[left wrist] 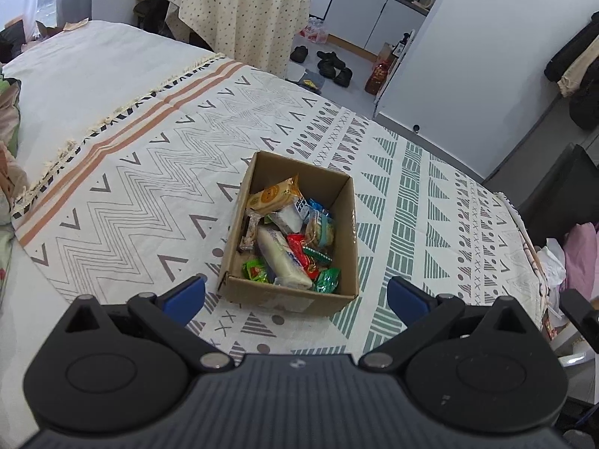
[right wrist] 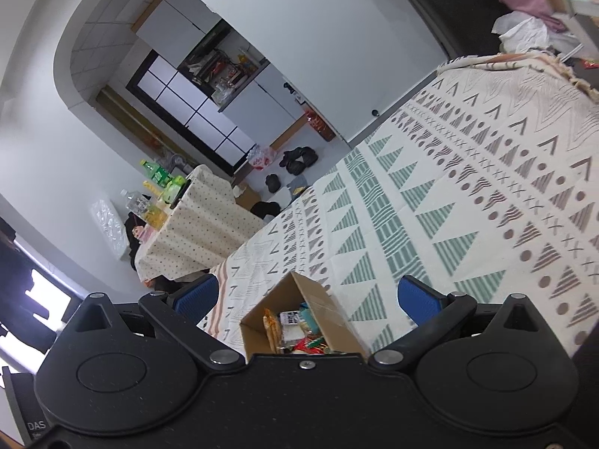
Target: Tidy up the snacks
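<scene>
An open cardboard box (left wrist: pixel 346 202) stands on the patterned cloth (left wrist: pixel 149 194) and holds several wrapped snacks (left wrist: pixel 288 239): an orange packet, white bars, red and green sweets. My left gripper (left wrist: pixel 295 295) hangs open above the box's near wall, its blue pads (left wrist: pixel 187 295) wide apart and holding nothing. In the right wrist view the same box (right wrist: pixel 318 295) sits low between the blue pads (right wrist: pixel 419 299) of my right gripper (right wrist: pixel 307 297), which is open and empty, raised above the box. Part of the box is hidden behind that gripper's body.
The cloth covers a bed or low table with a fringed edge (left wrist: pixel 112 112). A small table with a dotted cloth (left wrist: pixel 239 11) carries bottles and packets at the back. Shoes (left wrist: pixel 329 63) lie on the floor near white cabinets. Clothes (left wrist: pixel 580 254) pile at the right.
</scene>
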